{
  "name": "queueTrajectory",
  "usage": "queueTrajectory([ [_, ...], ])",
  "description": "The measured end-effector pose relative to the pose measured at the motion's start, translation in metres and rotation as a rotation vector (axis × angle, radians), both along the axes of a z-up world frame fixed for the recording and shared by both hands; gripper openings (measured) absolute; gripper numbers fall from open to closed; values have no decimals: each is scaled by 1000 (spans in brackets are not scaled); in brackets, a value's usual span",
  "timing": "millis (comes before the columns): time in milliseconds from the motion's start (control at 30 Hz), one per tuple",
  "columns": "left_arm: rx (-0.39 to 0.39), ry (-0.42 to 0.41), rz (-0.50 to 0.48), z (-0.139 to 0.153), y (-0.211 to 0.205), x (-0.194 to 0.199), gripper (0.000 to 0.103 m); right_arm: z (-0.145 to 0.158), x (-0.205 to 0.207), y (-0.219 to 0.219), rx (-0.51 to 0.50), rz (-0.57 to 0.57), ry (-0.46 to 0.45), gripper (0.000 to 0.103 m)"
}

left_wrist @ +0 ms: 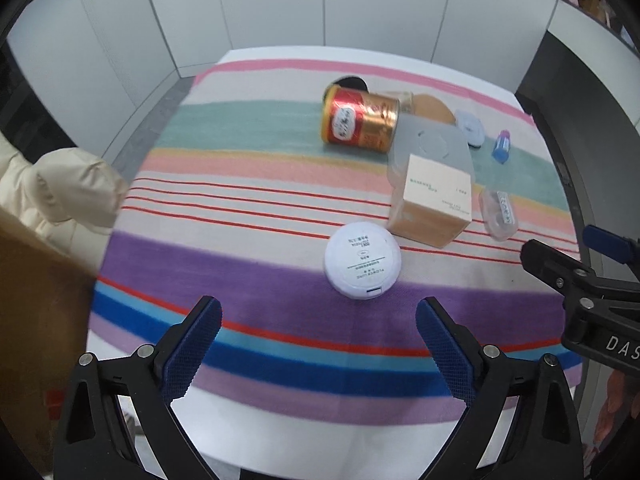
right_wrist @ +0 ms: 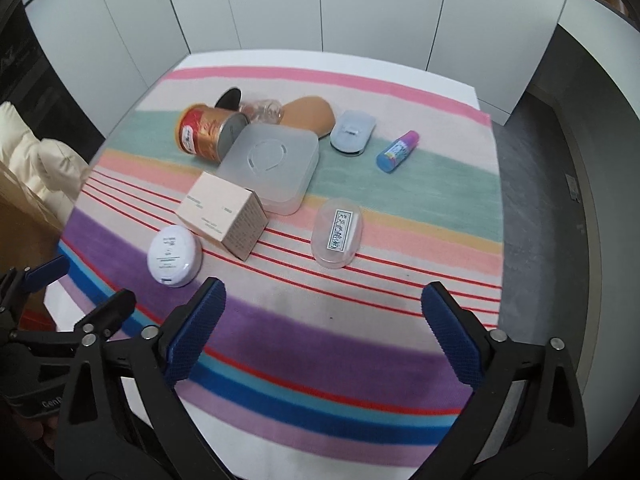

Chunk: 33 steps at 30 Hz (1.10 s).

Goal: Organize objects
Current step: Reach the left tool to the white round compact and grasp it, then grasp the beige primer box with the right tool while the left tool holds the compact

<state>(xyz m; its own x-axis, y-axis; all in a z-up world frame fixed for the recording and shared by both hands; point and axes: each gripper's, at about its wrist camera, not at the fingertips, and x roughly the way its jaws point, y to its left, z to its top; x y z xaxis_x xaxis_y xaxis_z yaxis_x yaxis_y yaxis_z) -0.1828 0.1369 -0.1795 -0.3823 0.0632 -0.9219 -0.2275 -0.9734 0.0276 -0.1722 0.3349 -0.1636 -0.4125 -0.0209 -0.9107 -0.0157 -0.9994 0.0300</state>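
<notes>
On the striped cloth lie a white round compact (left_wrist: 362, 261) (right_wrist: 174, 256), a beige box (left_wrist: 434, 200) (right_wrist: 224, 214), a frosted square container (left_wrist: 434, 148) (right_wrist: 272, 164), a red-gold tin (left_wrist: 360, 120) (right_wrist: 208, 132) on its side, a clear oval case (left_wrist: 498, 213) (right_wrist: 337, 232), a pale flat case (right_wrist: 353, 132) and a small blue-pink tube (left_wrist: 501, 147) (right_wrist: 397, 151). My left gripper (left_wrist: 318, 346) is open, just short of the compact. My right gripper (right_wrist: 323, 334) is open over bare purple stripes, with nothing between its fingers.
A tan pad (right_wrist: 308, 114), a clear jar (right_wrist: 262, 110) and a black lid (right_wrist: 229, 98) lie behind the tin. A cream padded jacket (left_wrist: 60, 192) and brown cardboard box (left_wrist: 36, 320) stand left of the table. White cabinets (right_wrist: 320, 8) line the back.
</notes>
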Motion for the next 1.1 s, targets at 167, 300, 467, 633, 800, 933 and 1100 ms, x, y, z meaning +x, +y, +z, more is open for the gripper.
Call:
queueTrajectory([
  [167, -11, -12, -35, -24, 12, -8, 91, -16, -6, -1, 2, 14, -11, 98],
  [300, 0, -34, -25, -41, 15, -17, 84, -26, -11, 3, 8, 11, -21, 96],
  [467, 15, -13, -58, -51, 22, -24, 75, -34, -15, 8, -1, -1, -39, 93],
  [633, 19, 6, -39, -46, 12, -30, 58, -36, -17, -2, -24, 20, -36, 92],
  [800, 4, 19, 96, -40, -29, -39, 58, -37, -22, -28, -45, 66, -26, 93],
  [933, -16, 13, 170, -39, -59, -47, 58, -39, -31, -50, -64, 73, -15, 93],
  [1100, -32, -4, 188, -40, -78, -54, 58, -47, -50, -73, -75, 61, 1, 93],
])
